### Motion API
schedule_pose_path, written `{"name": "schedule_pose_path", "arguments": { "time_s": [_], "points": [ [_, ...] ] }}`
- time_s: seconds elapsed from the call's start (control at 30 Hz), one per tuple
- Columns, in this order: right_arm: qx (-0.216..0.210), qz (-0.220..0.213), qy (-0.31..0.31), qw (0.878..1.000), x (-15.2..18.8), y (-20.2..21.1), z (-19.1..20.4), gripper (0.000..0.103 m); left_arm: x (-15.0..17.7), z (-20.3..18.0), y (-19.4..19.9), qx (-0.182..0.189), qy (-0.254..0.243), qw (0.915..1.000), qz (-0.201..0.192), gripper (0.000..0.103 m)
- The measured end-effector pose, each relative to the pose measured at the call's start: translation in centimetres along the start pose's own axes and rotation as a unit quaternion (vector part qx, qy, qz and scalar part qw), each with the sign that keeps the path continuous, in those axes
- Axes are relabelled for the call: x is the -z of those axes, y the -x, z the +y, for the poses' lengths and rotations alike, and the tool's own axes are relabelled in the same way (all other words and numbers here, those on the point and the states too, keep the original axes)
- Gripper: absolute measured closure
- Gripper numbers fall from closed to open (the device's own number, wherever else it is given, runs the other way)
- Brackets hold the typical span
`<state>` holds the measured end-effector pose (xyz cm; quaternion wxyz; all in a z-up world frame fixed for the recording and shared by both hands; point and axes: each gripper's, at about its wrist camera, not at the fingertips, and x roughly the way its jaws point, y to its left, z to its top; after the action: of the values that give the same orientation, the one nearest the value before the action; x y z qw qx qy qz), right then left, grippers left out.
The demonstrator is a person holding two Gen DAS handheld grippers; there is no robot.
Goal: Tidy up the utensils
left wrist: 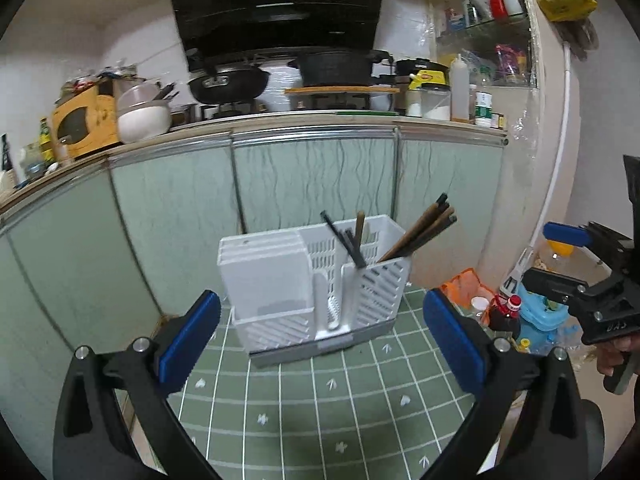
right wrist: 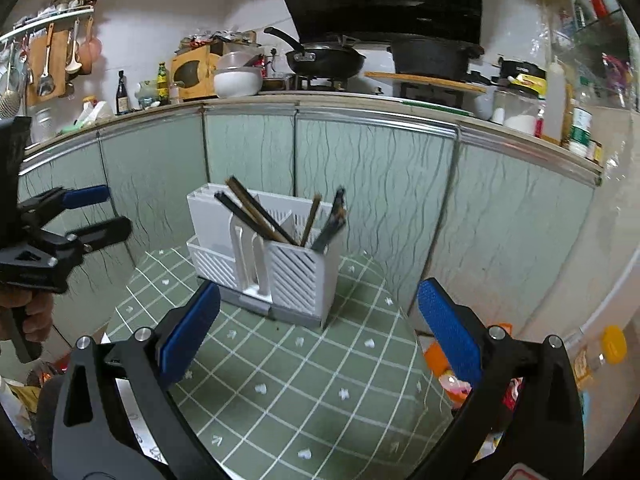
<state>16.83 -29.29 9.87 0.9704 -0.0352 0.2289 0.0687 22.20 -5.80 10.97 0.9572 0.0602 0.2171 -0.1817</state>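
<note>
Hovering over the green checked counter [left wrist: 328, 408] with both grippers, nothing in hand. Left gripper [left wrist: 322, 338] spread wide, jaws released, blue pads framing the white utensil holder [left wrist: 304, 292] from a little way back. Right gripper [right wrist: 318, 330] doing the same from the other side, jaws released and empty, pointing at the holder's slatted front. Holder [right wrist: 280, 264] sitting upright toward the far edge of the counter, close in front of the pale green cabinet doors [right wrist: 372, 184]. Standing in its right-hand compartments: a bundle of brown chopsticks [left wrist: 424, 228] leaning out to the right, a dark pair [left wrist: 344, 240] tilting left, and one brownish stick [left wrist: 359, 228] near upright between them. Leaning that way, most likely, because the compartments are wide and the sticks are only resting against the rim. Flat closed section on the left of the holder looking empty, though its inside is hidden. No loose utensils showing on the checked surface in either view, so probably sitting at the end of the sorting. Holding back from the holder, apparently, to keep the wide jaws clear of the protruding stick ends. Catching those tips on an approach being the obvious risk here, tipping the light plastic holder.
</note>
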Motion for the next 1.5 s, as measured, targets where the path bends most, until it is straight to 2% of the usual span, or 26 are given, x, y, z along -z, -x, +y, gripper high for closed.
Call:
{"name": "schedule_pose_path", "arguments": {
  "time_s": [0.13,0.33,0.7,0.87,1.03,1.5],
  "points": [
    [0.023,0.002,-0.003,1.0,2.0,0.9,0.4,0.008,1.8,0.3,1.5,-0.025,0.009,0.9996,0.002,0.004],
    [0.034,0.013,-0.014,0.999,5.1,2.1,1.3,0.008,5.2,0.2,3.2,-0.067,0.012,0.9976,0.01,0.004],
    [0.039,0.028,-0.039,0.998,9.9,3.4,2.9,0.008,10.5,0.6,5.1,-0.082,0.062,0.9941,0.033,0.004],
    [0.049,0.034,-0.038,0.998,11.7,3.8,3.7,0.008,12.0,-0.3,5.8,-0.097,0.046,0.9937,0.033,0.004],
    [0.049,0.038,-0.035,0.997,12.6,4.3,4.2,0.008,13.3,-1.2,6.2,-0.1,0.028,0.9939,0.039,0.004],
    [0.047,0.048,-0.035,0.997,13.8,4.1,5.0,0.008,15.6,-1.4,6.0,-0.095,0.058,0.9918,0.063,0.004]
  ]
}}
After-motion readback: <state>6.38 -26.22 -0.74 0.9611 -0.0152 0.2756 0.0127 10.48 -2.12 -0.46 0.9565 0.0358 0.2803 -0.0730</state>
